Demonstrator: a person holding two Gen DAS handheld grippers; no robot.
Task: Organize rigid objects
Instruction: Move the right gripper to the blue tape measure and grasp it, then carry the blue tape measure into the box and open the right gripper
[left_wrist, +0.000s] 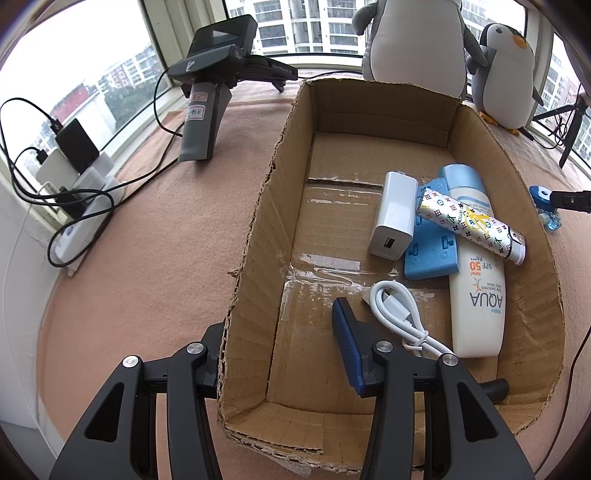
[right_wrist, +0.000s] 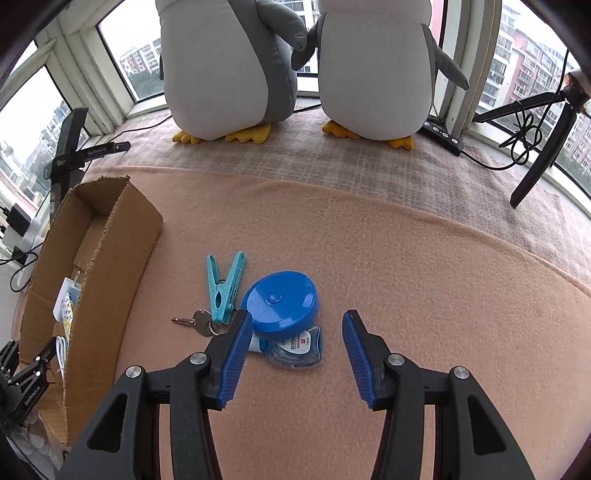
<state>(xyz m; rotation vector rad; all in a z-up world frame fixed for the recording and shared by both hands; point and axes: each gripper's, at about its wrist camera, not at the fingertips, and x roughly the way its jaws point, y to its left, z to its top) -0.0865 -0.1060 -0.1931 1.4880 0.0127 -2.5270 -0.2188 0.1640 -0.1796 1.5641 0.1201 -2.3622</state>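
Tape measure (right_wrist: 279, 303): round, glossy blue disc, at 12 o'clock of your right claw (right_wrist: 293, 360), spread wide, resting on clear dispenser (right_wrist: 295, 349). Left claw (left_wrist: 284, 354) straddles box wall (left_wrist: 255, 236), spread.

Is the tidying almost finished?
About halfway. The cardboard box already holds the charger, sunscreen bottle, patterned tube and cable. Nothing is held; both jaws are open. The tape measure, clothespin and keys remain outside.
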